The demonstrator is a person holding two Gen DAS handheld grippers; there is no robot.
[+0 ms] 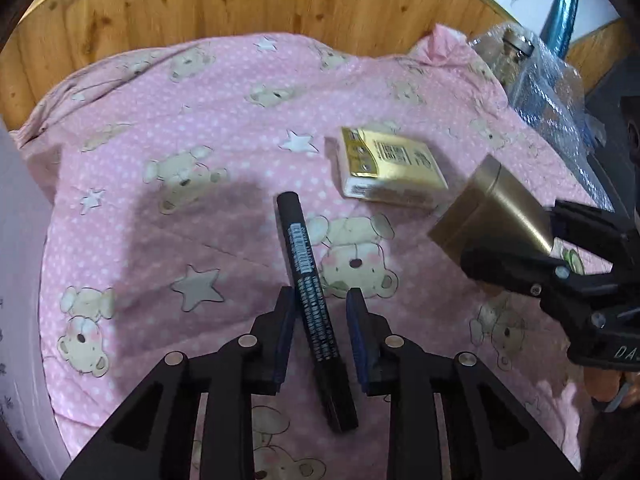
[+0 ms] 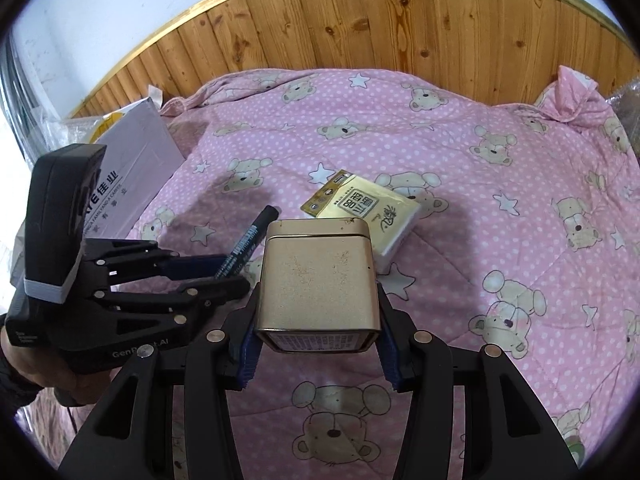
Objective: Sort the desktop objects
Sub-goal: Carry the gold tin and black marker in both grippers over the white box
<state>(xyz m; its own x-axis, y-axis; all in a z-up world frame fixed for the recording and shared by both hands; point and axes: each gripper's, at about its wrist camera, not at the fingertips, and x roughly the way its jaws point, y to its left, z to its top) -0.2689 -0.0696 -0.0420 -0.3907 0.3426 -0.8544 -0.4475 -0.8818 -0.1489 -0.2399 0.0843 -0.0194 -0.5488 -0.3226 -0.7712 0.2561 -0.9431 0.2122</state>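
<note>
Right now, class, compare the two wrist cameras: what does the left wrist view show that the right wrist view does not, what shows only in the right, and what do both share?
Only the left wrist view shows the bottle in bubble wrap and the blue object behind it. Only the right wrist view shows the white cardboard box with printing and the tin's labelled underside. Both show the marker between the left gripper's fingers, the gold tin clamped in the right gripper, the tissue pack and the pink bear blanket.

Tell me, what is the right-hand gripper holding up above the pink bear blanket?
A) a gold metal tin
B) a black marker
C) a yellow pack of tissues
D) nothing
A: the right gripper has its two fingers clamped on the sides of the gold tin, which sits lifted over the blanket.
</note>
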